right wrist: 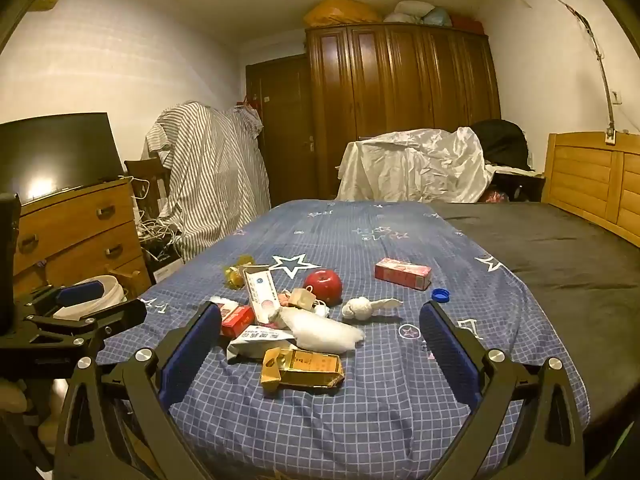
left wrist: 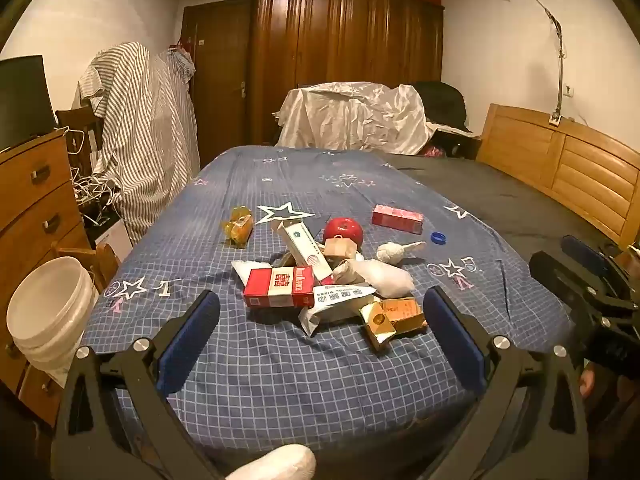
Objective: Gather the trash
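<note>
**Student:** Now, what do the two wrist views show?

**Instructor:** Both look along a bed whose blue checked sheet (left wrist: pixel 280 380) carries a heap of trash. Landmark: the red apple (left wrist: pixel 343 230).

**Student:** And the trash relative to the apple?

**Instructor:** Nearer the camera than the apple lie a red cigarette pack (left wrist: pixel 279 287), a white wipes packet (left wrist: pixel 340 298) and a gold box (left wrist: pixel 394 316). A long white carton (left wrist: pixel 306 252) leans just left of the apple; a small wooden box (left wrist: pixel 340 248) touches the apple's near side. A white plastic bag (left wrist: pixel 380 276) and a crumpled tissue (left wrist: pixel 394 251) lie right of and nearer than the apple. A pink box (left wrist: pixel 397 219) and a blue bottle cap (left wrist: pixel 438 237) sit to its right, apart from the heap. A yellow wrapper (left wrist: pixel 239 227) lies left of it. A white bucket (left wrist: pixel 48 312) stands off the bed, far left of the apple.

**Student:** State of the tongs?

**Instructor:** Left tongs (left wrist: pixel 320 332): spread wide, holding nothing, the heap's near edge seen between the blue pads. Right tongs (right wrist: pixel 320 344): likewise wide apart and empty, framing the gold box.
</note>
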Tool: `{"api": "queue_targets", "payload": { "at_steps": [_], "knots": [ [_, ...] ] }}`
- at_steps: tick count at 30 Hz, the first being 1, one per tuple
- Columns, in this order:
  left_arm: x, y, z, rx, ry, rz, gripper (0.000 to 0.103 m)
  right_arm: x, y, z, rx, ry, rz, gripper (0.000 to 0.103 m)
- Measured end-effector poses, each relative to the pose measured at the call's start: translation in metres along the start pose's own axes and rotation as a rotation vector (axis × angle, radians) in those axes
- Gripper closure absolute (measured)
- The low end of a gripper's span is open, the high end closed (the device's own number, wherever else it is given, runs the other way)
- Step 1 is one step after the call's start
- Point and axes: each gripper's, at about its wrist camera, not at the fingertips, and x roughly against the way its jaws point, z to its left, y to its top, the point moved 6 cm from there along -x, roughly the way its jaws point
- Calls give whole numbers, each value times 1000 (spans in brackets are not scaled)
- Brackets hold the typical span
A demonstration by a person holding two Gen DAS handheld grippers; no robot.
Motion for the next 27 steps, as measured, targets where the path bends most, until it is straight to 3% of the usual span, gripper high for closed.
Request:
{"api": "queue_targets", "payload": {
  "at_steps": [27],
  "knots": [
    [-7, -5, 7, 10, 15, 15, 5, 2, -3, 2, 4, 18, 26, 4]
  ]
}}
